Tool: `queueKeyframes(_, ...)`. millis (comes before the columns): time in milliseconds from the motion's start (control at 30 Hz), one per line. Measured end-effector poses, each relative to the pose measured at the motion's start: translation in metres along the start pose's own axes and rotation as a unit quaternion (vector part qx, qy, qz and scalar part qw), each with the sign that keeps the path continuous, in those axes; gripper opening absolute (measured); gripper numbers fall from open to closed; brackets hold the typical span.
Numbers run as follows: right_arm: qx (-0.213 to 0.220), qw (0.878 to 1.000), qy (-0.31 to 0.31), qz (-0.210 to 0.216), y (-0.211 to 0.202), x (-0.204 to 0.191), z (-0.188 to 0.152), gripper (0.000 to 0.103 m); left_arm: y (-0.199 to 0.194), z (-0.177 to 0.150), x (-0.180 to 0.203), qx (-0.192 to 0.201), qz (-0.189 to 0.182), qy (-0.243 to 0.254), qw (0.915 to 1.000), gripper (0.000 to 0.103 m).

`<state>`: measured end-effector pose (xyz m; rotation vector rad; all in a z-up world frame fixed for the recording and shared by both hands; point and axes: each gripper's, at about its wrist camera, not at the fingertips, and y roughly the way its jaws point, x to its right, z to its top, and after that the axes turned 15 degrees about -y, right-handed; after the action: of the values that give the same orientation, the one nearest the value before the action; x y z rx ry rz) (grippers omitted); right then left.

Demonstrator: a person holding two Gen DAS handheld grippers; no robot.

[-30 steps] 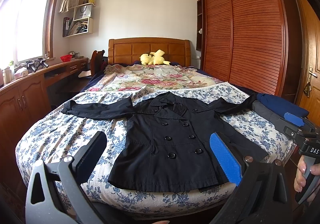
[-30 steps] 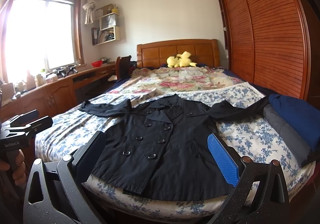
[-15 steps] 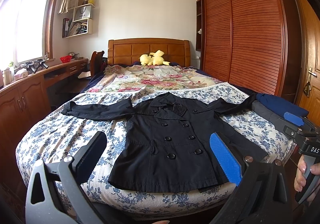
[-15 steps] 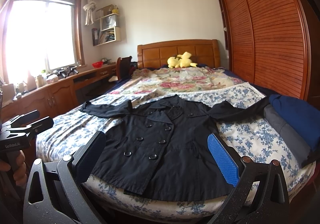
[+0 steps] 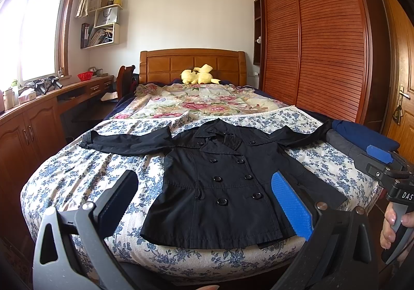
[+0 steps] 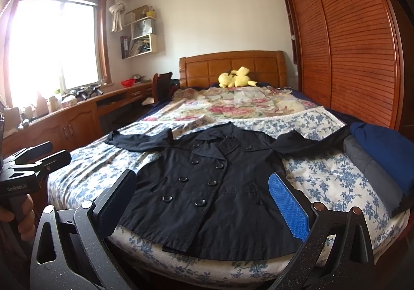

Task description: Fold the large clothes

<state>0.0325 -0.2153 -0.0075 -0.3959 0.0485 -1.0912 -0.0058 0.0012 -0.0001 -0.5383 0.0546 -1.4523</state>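
A black double-breasted coat (image 5: 222, 186) (image 6: 207, 186) lies flat and face up on the foot of the bed (image 5: 77, 176), both sleeves spread out sideways. My left gripper (image 5: 204, 199) hovers open in front of the coat's hem, nothing between its fingers. My right gripper (image 6: 204, 199) is likewise open and empty, held off the bed's foot edge. The left wrist view shows the right gripper's body (image 5: 388, 171) at far right in a hand. At the left edge of the right wrist view, a hand holds the left gripper's body (image 6: 28, 163).
Folded blue and grey clothes (image 6: 380, 160) are stacked at the bed's right edge, touching the coat's right sleeve. A floral quilt (image 5: 201, 104) and yellow plush toy (image 5: 199, 75) lie near the headboard. A wooden wardrobe (image 5: 323, 39) lines the right; a desk counter (image 5: 38, 109) the left.
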Motion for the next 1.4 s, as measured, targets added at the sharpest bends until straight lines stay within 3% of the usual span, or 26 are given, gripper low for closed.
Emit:
queueKeyframes(333,-0.01,1.0,-0.007,0.007,0.018,-0.004,-0.006,0.103,0.024,-0.006,-0.017,-0.023,0.016,-0.006,0.9996,0.103)
queueKeyframes(600,-0.023,0.999,-0.017,0.027,0.056,-0.007,-0.012,0.103,0.055,-0.015,-0.036,-0.046,0.03,-0.015,0.9984,0.103)
queueKeyframes(1000,-0.036,0.997,-0.035,0.062,0.132,-0.013,-0.016,0.103,0.104,-0.021,-0.072,-0.066,0.066,-0.026,0.9953,0.103)
queueKeyframes(1167,-0.029,0.994,-0.047,0.099,0.171,-0.019,-0.011,0.103,0.12,-0.027,-0.086,-0.082,0.087,-0.028,0.9925,0.103)
queueKeyframes(1400,-0.021,0.988,-0.069,0.139,0.24,-0.038,0.005,0.103,0.147,-0.033,-0.108,-0.091,0.141,-0.032,0.9852,0.103)
